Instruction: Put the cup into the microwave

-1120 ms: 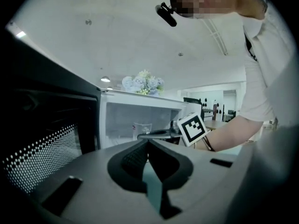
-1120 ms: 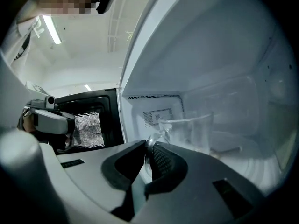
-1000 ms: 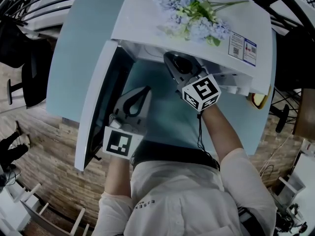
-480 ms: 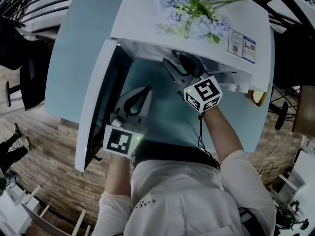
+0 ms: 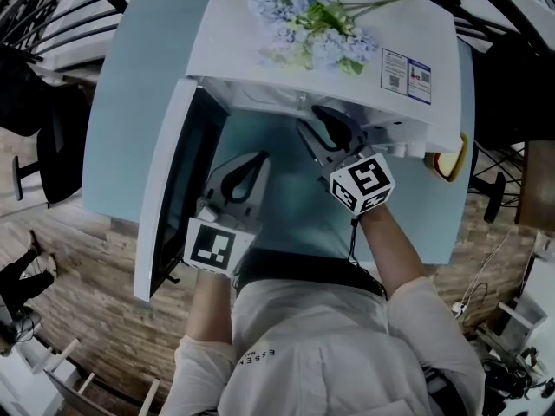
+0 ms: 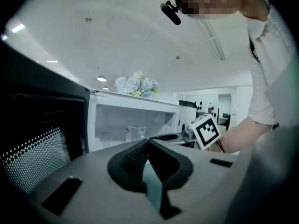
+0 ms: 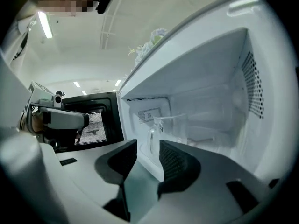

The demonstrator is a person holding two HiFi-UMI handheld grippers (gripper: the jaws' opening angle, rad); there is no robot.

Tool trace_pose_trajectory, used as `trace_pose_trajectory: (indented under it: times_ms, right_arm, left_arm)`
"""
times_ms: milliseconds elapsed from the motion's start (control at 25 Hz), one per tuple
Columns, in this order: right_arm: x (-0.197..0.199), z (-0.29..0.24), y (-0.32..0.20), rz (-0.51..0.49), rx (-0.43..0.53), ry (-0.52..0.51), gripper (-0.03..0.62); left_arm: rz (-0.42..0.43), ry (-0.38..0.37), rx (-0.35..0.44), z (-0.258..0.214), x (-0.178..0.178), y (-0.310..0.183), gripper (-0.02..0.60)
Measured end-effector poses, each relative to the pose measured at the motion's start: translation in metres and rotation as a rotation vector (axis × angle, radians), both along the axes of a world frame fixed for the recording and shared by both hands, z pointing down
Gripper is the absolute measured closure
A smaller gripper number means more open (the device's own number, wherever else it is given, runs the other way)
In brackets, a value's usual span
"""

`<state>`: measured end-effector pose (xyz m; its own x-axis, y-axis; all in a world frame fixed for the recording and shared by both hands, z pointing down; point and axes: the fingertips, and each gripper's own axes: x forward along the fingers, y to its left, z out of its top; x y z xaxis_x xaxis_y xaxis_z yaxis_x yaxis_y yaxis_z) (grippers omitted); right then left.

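1 white microwave [image 5: 234,33] stands with its door [image 5: 169,198] swung wide; the right gripper [image 7: 148,146] at its mouth has jaws spread, empty; the left gripper's [image 6: 148,146] jaws are pressed together. The clear cup [image 7: 166,129] sits upright inside the microwave.

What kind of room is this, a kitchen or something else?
Likely an office or lab rather than a home kitchen: the microwave stands on a pale blue table, an office chair sits beside it, and ceiling lights run overhead.
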<state>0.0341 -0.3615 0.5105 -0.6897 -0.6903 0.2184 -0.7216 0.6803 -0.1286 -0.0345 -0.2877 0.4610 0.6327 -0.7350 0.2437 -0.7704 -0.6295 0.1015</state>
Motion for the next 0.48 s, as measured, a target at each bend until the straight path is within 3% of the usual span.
trace_pose_trajectory:
  times_ms: [240, 480]
  right_arm:
    - [0.011, -0.028, 0.03, 0.054, -0.013, -0.033, 0.455]
    - [0.025, -0.069, 0.057, 0.099, 0.007, -0.089, 0.55]
  left_arm:
    - [0.022, -0.011, 0.033, -0.028, 0.008, 0.005, 0.58]
    - [0.034, -0.022, 0.074, -0.06, 0.007, 0.011, 0.58]
